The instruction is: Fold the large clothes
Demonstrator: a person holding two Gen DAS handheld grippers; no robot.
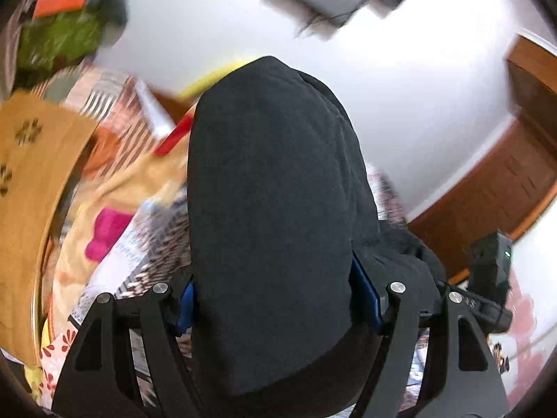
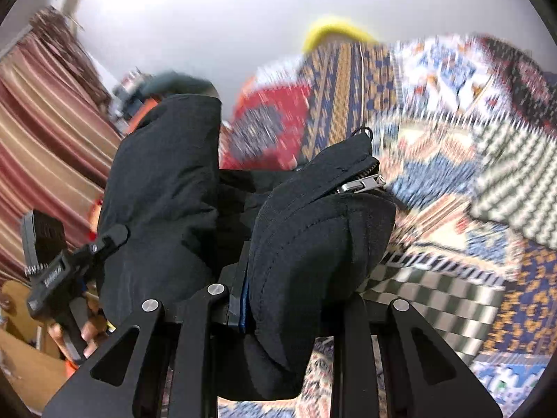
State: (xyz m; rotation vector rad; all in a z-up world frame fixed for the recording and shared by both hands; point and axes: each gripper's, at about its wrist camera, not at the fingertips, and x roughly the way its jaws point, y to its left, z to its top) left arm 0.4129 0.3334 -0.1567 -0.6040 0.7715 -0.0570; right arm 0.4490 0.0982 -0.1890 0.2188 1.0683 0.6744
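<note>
A black zip jacket (image 1: 275,209) is held up in the air by both grippers. In the left wrist view its thick fabric fills the middle and drapes over my left gripper (image 1: 278,310), which is shut on it; blue pads show at either side. In the right wrist view my right gripper (image 2: 296,306) is shut on the jacket's (image 2: 313,244) zipper edge, with the silver zipper pull (image 2: 362,185) showing above. The other gripper (image 2: 66,271) shows at lower left, with black fabric (image 2: 160,191) hanging beside it. Both views are motion blurred.
A patterned bedspread (image 2: 435,174) lies below on the right. A striped curtain (image 2: 41,132) hangs at left. A wooden headboard (image 1: 31,181), a wooden door (image 1: 515,174), a white wall (image 1: 400,69) and piled clothes (image 1: 66,31) surround the spot.
</note>
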